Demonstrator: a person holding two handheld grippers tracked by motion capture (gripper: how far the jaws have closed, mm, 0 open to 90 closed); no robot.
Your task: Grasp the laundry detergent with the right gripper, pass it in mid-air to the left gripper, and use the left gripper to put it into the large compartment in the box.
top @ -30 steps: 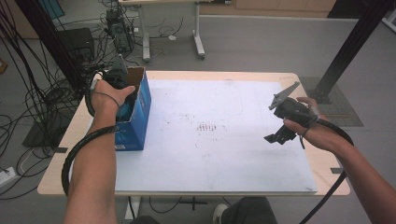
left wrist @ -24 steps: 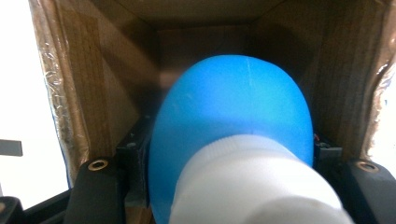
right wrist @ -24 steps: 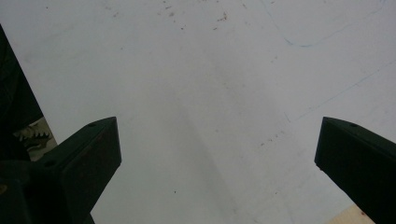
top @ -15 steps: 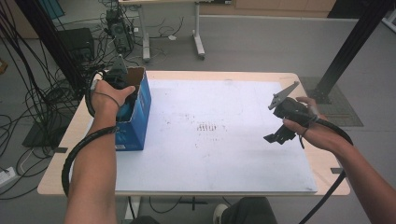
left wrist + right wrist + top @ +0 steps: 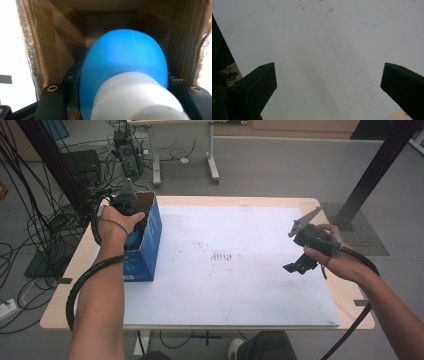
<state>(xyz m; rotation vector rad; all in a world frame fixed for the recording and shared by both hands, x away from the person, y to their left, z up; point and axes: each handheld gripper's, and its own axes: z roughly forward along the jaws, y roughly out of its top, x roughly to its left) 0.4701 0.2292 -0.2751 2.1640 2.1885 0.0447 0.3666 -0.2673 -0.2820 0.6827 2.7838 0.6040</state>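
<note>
A blue bottle (image 5: 125, 57) with a white cap (image 5: 135, 100) sits between the black jaws of my left gripper (image 5: 125, 82), which is shut on it. Bottle and jaws are down inside a cardboard box (image 5: 50, 50) with brown inner walls. From above, the same open-topped box (image 5: 150, 245) is blue outside and stands at the table's left edge, with my left gripper (image 5: 131, 212) reaching into its top. My right gripper (image 5: 296, 266) hovers over the right part of the white sheet (image 5: 225, 285). Its jaws (image 5: 328, 75) stand wide open with nothing between them.
The white sheet covers most of the wooden table (image 5: 345, 295) and has faint marks near its middle (image 5: 220, 256). Cables (image 5: 30, 235) and equipment lie on the floor to the left. A black post (image 5: 370, 175) stands beyond the table's right corner.
</note>
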